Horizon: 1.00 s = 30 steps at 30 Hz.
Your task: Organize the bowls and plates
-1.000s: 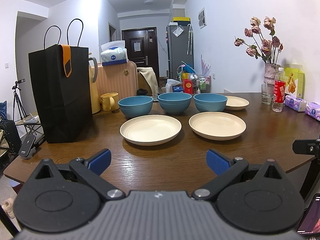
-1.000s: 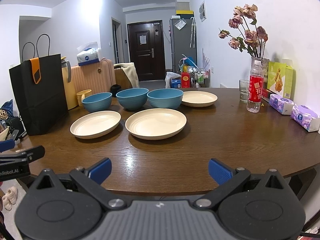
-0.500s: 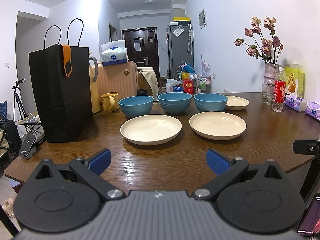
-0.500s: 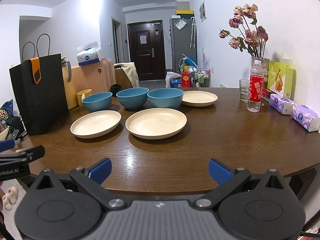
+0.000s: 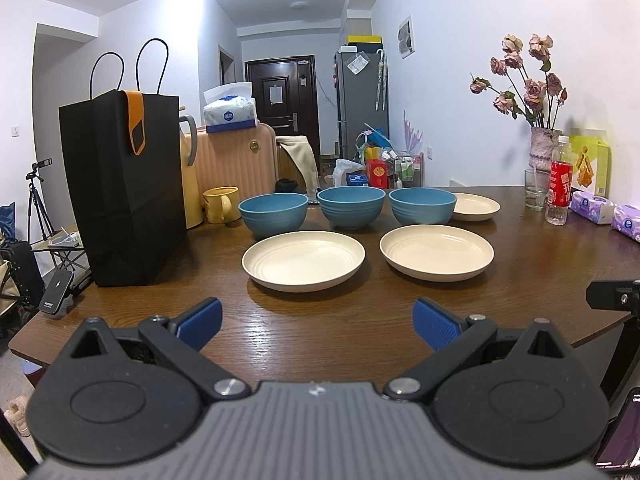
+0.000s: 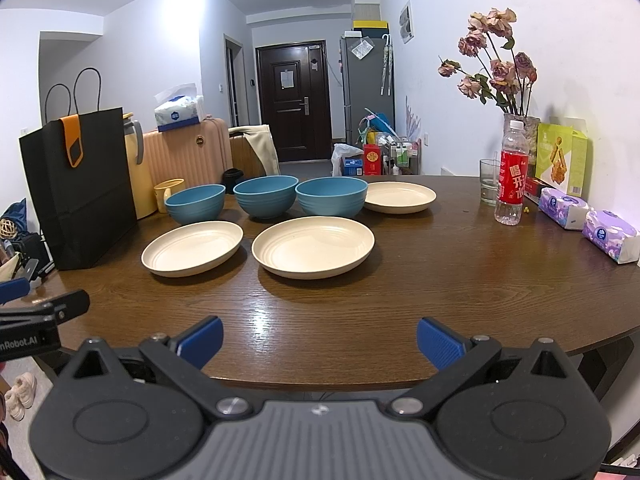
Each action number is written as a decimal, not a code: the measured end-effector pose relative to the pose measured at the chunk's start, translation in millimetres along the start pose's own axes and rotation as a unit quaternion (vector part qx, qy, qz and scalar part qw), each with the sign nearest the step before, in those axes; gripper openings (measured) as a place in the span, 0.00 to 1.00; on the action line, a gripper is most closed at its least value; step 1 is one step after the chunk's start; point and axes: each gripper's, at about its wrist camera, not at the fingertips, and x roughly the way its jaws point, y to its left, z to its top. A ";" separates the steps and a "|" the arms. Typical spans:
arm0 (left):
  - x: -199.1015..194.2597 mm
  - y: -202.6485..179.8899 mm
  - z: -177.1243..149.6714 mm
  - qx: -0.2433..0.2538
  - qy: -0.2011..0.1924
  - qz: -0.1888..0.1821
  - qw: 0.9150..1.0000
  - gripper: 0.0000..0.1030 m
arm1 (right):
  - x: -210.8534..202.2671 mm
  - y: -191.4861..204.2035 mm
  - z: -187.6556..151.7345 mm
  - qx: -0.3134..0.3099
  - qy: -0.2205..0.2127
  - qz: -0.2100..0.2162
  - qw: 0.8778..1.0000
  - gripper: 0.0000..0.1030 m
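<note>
Currently both left tongs point(image 5: 316, 322) and right tongs point(image 6: 319, 340) spread wide, empty, above near tabletop point(image 6: 440, 280) edge. Three blue bowls point(image 6: 264, 196) in row behind two cream plates point(image 6: 313, 246); third plate point(image 6: 399, 197) beside rightmost bowl.

A dark wooden table point(image 6: 400, 280) carried three blue bowls point(image 6: 264, 196) in a row, three cream plates point(image 6: 314, 248), a black paper bag point(image 6: 80, 192), a bottle point(image 6: 510, 176), a glass point(image 6: 489, 182) and tissue packs point(image 6: 608, 236).
</note>
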 end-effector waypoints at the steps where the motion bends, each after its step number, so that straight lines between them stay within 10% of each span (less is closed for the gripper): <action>1: 0.0 0.0 0.0 0.000 0.000 0.000 1.000 1.00 | 0.0 0.0 0.1 0.000 0.000 0.000 1.000 1.00; 30: 0.6 0.3 -0.1 0.000 0.000 0.001 1.000 1.00 | 7.2 8.4 0.2 -0.003 0.002 0.002 1.000 1.00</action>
